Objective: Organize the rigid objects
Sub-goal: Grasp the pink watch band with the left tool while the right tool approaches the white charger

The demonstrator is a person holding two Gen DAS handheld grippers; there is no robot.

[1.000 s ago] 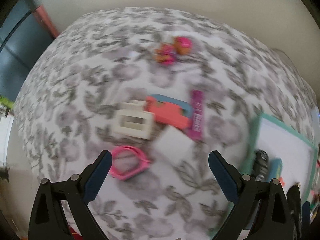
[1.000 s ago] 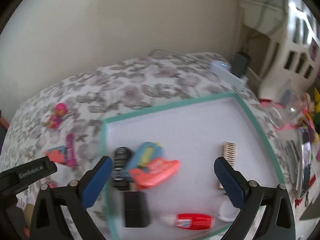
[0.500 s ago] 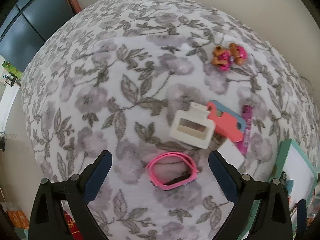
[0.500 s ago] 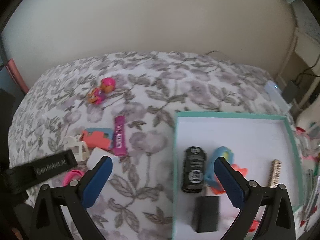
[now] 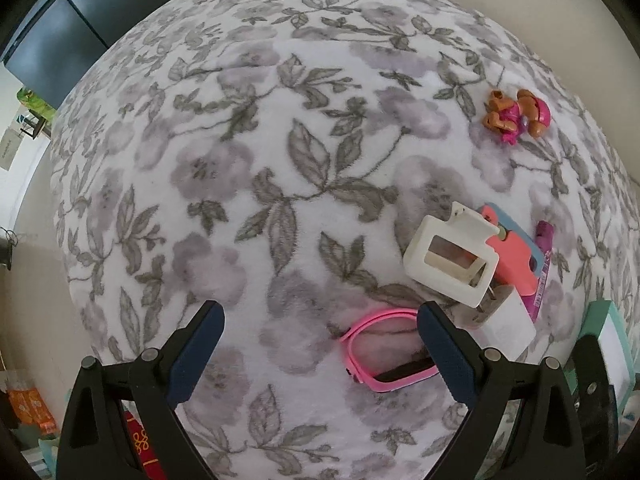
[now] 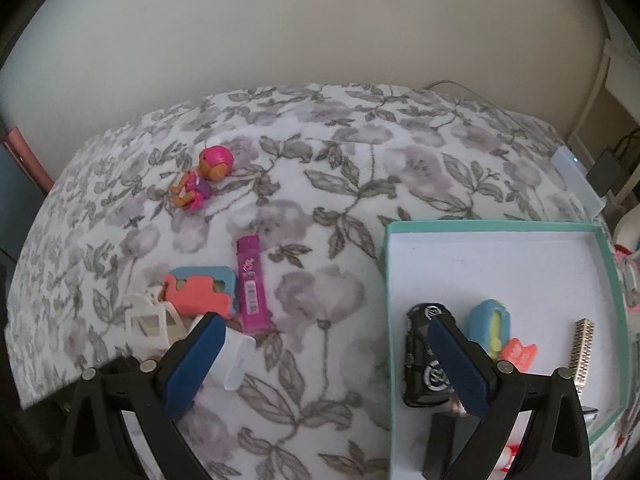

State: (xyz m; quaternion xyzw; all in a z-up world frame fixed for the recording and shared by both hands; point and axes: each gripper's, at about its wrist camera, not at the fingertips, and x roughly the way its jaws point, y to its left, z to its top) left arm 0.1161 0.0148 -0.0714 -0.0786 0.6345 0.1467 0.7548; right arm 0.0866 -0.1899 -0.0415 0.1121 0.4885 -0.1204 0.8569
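On the floral blanket, a pink wristband [image 5: 384, 354] lies just by the right finger of my left gripper [image 5: 318, 350], which is open and empty. Beyond it sit a cream hair clip [image 5: 452, 264], a white block [image 5: 508, 326], a coral and blue toy [image 5: 514, 248], a magenta tube [image 5: 542, 264] and a pink figure [image 5: 518, 116]. My right gripper [image 6: 326, 360] is open and empty over the blanket, left of the teal-rimmed box [image 6: 602, 268]. The box holds a black toy car [image 6: 422, 356], a blue and yellow piece [image 6: 490, 326], a coral piece [image 6: 518, 354] and a gold comb [image 6: 582, 350].
The same loose items show in the right wrist view: the tube [image 6: 251, 282], coral toy [image 6: 198, 292], clip [image 6: 148, 320], figure [image 6: 202, 178]. A wall runs behind the bed. A white device [image 6: 578, 178] and dark adapter [image 6: 608, 170] lie at the far right.
My left gripper swung left and moved nearer, so the wristband and clip now sit right of centre. My right gripper swung left from over the box to the blanket beside it.
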